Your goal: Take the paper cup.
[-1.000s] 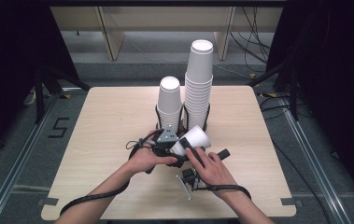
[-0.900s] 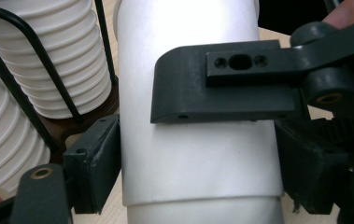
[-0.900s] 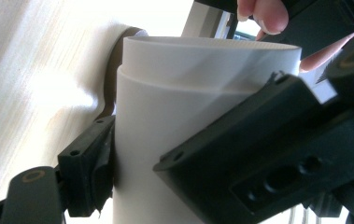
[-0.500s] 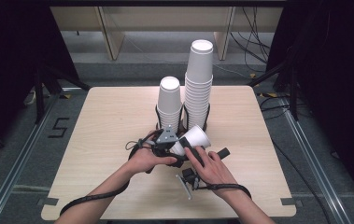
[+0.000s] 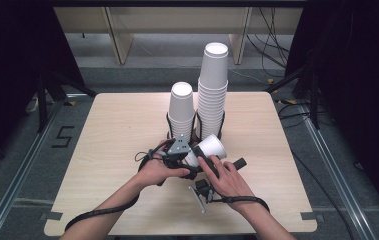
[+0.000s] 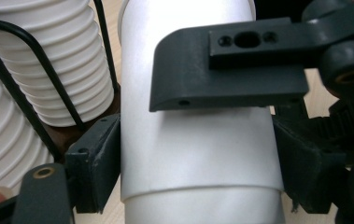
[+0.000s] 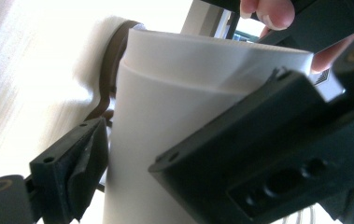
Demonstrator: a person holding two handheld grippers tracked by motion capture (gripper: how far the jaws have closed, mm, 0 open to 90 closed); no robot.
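Both grippers [image 5: 193, 159] [image 5: 208, 176] are closed on one cup [image 5: 208, 149]; squeezing too hard could crush it.

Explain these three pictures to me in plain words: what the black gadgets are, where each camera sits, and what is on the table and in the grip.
No robot here: a person holds a hand-operated black two-jaw tool in each hand, the left gripper and the right gripper. The wide picture comes from a fixed camera above the light wooden table. The two close-ups come from cameras riding on each gripper, looking along its jaws. On the table stand a short stack of white paper cups and a tall stack of white paper cups, each in a black wire holder. Between both grippers lies tilted one loose white paper cup, with jaws of each gripper pressed against its sides.
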